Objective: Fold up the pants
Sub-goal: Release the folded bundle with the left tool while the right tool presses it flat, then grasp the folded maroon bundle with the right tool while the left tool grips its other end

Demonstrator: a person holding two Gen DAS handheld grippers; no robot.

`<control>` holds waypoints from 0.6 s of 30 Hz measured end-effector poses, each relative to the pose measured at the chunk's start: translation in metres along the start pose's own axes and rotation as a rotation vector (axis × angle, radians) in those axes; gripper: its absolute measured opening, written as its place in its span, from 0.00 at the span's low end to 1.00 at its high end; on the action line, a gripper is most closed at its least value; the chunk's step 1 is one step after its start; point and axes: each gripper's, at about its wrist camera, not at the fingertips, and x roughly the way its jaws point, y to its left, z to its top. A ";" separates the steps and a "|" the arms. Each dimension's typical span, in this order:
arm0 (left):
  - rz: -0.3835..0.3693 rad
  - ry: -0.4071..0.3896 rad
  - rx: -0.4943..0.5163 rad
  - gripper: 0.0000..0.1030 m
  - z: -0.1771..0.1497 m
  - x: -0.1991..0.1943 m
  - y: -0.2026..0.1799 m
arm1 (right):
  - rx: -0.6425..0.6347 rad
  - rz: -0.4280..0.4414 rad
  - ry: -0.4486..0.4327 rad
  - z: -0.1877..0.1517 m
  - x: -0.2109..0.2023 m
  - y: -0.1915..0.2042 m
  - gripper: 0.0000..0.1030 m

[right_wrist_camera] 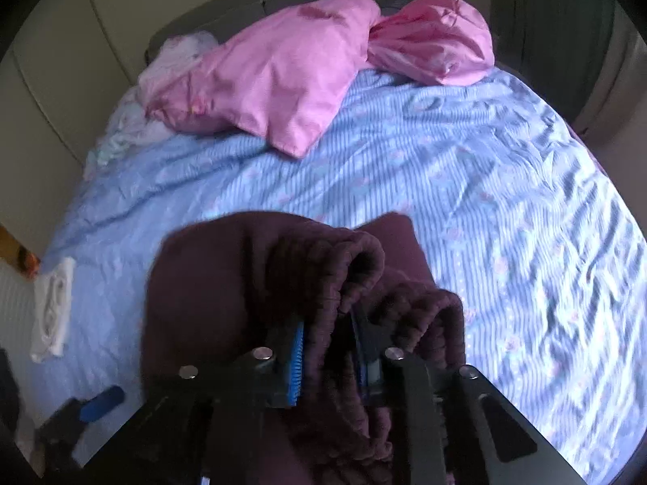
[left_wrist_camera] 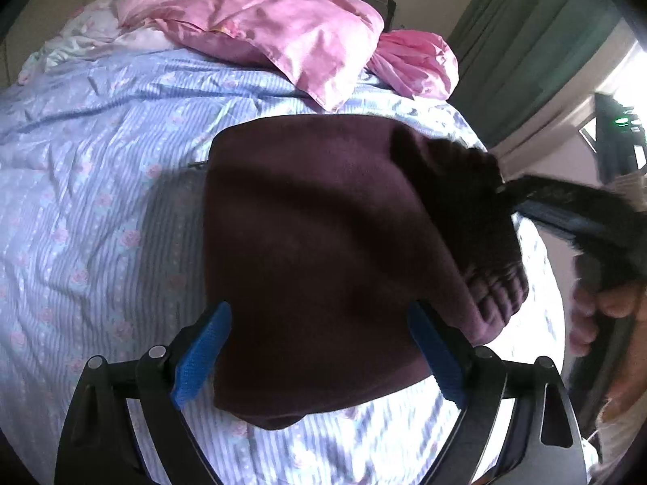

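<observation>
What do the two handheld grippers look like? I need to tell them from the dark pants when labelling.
Both match: the left gripper and right gripper have black angular linkage frames with round silver pivot bolts, and two fingers faced with bright blue ribbed pads. No cables or markings show. The person's bare fingers show behind the right one.

The left gripper [left_wrist_camera: 319, 355] hovers above the maroon pants [left_wrist_camera: 323, 250] with its blue-padded fingers [left_wrist_camera: 202, 357] spread wide, gripping nothing. The right gripper [right_wrist_camera: 327, 357] has its fingers [right_wrist_camera: 294, 363] pinched onto the pants' gathered waistband [right_wrist_camera: 356, 266]. A bare hand [left_wrist_camera: 594, 315] grips its handle.
</observation>
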 end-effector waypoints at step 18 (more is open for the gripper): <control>0.157 0.022 -0.026 0.90 -0.006 0.038 -0.022 | -0.001 0.093 -0.015 0.010 0.035 -0.079 0.18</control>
